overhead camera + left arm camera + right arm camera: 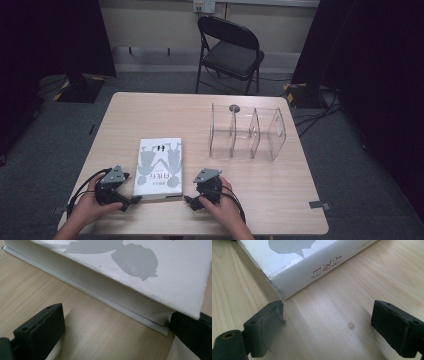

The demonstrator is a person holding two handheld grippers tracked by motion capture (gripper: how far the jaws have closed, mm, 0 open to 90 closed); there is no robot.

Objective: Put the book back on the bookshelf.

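We are at the approach step: the book lies flat on the bench, left of the clear rack. Our left tool and right tool, both released, flank its near corners. Next we must close in and grip it.

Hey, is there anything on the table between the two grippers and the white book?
Nothing visible. The left gripper and right gripper sit at the near corners of the white book with jaws open and bare table around them. The clear divider rack stands well off to the right.
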